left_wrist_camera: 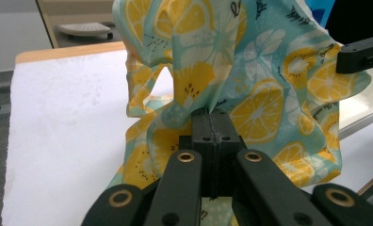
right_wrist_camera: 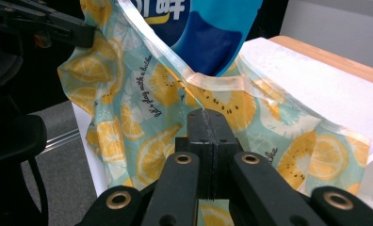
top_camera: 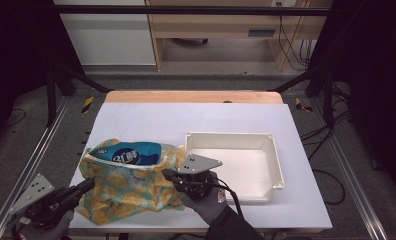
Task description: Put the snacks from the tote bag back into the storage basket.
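Note:
A teal bag printed with yellow lemon slices (top_camera: pixel 128 187) lies at the front left of the white table. A blue snack package (top_camera: pixel 131 152) sticks out of its open mouth. My left gripper (top_camera: pixel 88 184) holds the bag's left edge; in the left gripper view the jaws (left_wrist_camera: pixel 212 117) are pressed together on a fold of the lemon fabric (left_wrist_camera: pixel 269 103). On the bag's right side my right gripper (top_camera: pixel 168 175) is shut on the bag's rim (right_wrist_camera: pixel 222 82), just below the blue package (right_wrist_camera: pixel 213 37).
A shallow white tray (top_camera: pixel 278 165) stands right of the bag, close to my right hand. The white table cover (top_camera: pixel 186 117) ends at a wooden strip at the back. Black frame posts stand at both sides.

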Demonstrator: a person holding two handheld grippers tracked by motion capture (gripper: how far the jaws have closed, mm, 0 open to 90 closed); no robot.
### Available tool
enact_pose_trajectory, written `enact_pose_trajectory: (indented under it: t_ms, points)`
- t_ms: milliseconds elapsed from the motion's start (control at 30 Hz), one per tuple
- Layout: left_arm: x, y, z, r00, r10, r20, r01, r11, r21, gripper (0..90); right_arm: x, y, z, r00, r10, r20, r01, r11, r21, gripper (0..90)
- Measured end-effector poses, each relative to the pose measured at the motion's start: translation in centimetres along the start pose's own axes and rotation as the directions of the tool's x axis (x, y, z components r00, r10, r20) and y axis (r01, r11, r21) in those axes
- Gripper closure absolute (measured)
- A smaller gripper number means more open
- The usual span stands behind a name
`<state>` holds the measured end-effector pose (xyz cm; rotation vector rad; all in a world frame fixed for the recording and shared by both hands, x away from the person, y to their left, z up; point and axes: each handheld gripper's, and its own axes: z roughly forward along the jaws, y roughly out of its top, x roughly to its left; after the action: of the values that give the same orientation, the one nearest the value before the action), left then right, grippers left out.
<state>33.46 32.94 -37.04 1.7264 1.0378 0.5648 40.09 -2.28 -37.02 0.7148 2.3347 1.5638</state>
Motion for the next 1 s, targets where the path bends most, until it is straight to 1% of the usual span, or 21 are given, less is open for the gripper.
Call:
enact_pose_trajectory:
  t_ms: [167,367,467,533,567,667,767,833,900,1000]
  points:
    - [0.1,-0.2,0.2,1.0000,0.000,-0.005,0.000,1.0000,0.005,90.0,0.1,-0.1,0.3,1.0000,0.005,-0.002,-0.005,1.0000,0.002,90.0]
    - [0.2,-0.4,0.5,1.0000,-0.003,-0.009,0.003,0.9998,0.020,90.0,0.2,-0.2,0.4,0.9999,0.007,0.008,-0.006,1.0000,-0.005,90.0]
    - [0.3,-0.4,0.4,0.9999,-0.006,-0.010,0.006,0.9999,0.014,89.8,0.3,0.0,0.4,1.0000,0.006,0.007,-0.006,0.9999,-0.013,90.0]
    - [0.4,-0.3,0.2,0.9999,-0.010,-0.006,0.010,0.9999,0.002,89.4,0.3,0.1,0.4,1.0000,0.005,0.007,-0.005,0.9998,-0.018,90.0]
    - [0.4,-0.2,0.1,0.9999,-0.013,-0.010,0.013,0.9999,-0.007,87.6,0.3,0.1,0.3,1.0000,0.003,0.006,-0.003,0.9998,-0.019,90.0]
    - [0.5,0.2,-0.5,0.9995,-0.023,-0.022,0.022,0.9989,-0.042,76.3,0.4,0.4,0.3,1.0000,0.000,0.006,0.000,0.9997,-0.024,90.0]
    - [0.3,1.0,-1.4,0.9992,-0.016,-0.035,0.013,0.9962,-0.087,66.9,0.3,0.4,0.2,1.0000,-0.001,0.010,0.002,0.9997,-0.023,90.0]
    - [0.3,1.6,-1.9,0.9986,-0.007,-0.053,0.001,0.9935,-0.114,60.5,0.3,0.4,0.3,0.9999,0.001,0.011,-0.001,0.9998,-0.022,90.0]
    - [0.2,2.3,-2.1,0.9984,-0.001,-0.056,-0.007,0.9912,-0.132,56.6,0.3,0.4,0.3,0.9999,-0.001,0.012,0.001,0.9998,-0.020,90.0]
    - [0.1,3.3,-2.0,0.9978,0.016,-0.064,-0.025,0.9903,-0.137,53.2,0.4,0.5,0.4,0.9999,-0.008,0.011,0.008,0.9998,-0.018,90.0]
